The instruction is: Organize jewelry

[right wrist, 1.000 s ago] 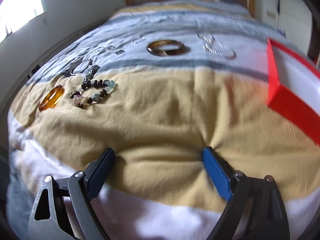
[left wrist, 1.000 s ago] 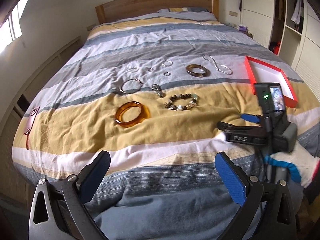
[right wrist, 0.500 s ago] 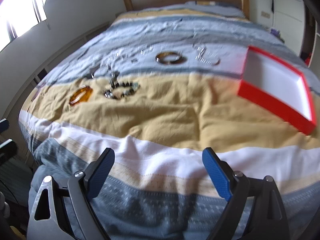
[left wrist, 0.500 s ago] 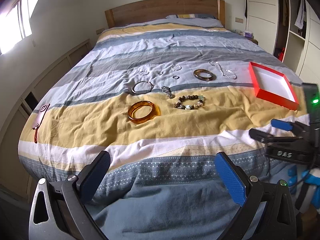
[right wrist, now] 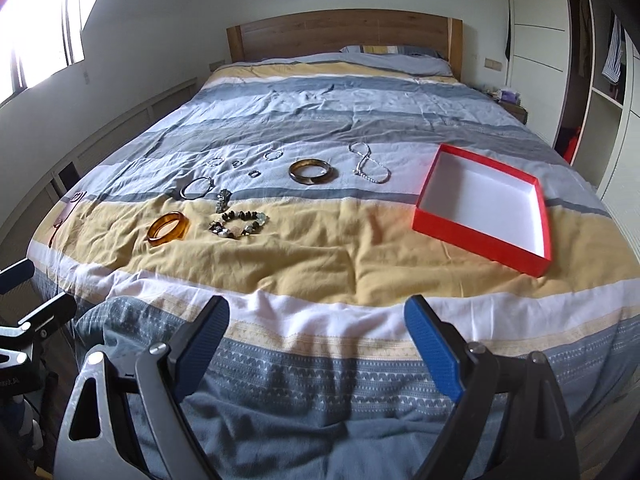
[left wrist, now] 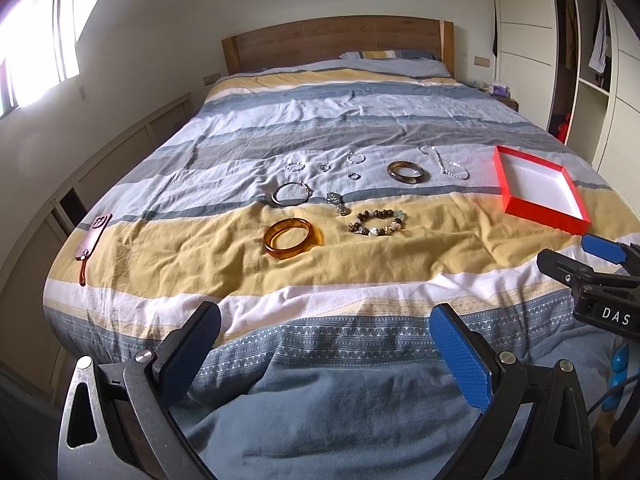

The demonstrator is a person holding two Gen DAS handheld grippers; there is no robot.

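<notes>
Bed (left wrist: 320, 272) surface is occupied by bangles (left wrist: 293, 233), bracelet (left wrist: 377, 223) and box (left wrist: 541, 189); left gripper (left wrist: 326, 350) and right gripper (right wrist: 318, 342) are held apart-fingered, empty.

On the striped bed (left wrist: 360, 280) lie an amber bangle (left wrist: 292, 238), a beaded bracelet (left wrist: 378, 223), small rings (left wrist: 354, 158) and a red box (left wrist: 540, 216).

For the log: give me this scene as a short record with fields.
surface: striped bed cover
box: red box, empty, white inside, at the right
bangles: amber bangle; dark bangle
beads: beaded bracelet
chain: silver chain
left gripper: open, empty
right gripper: open, empty
</notes>
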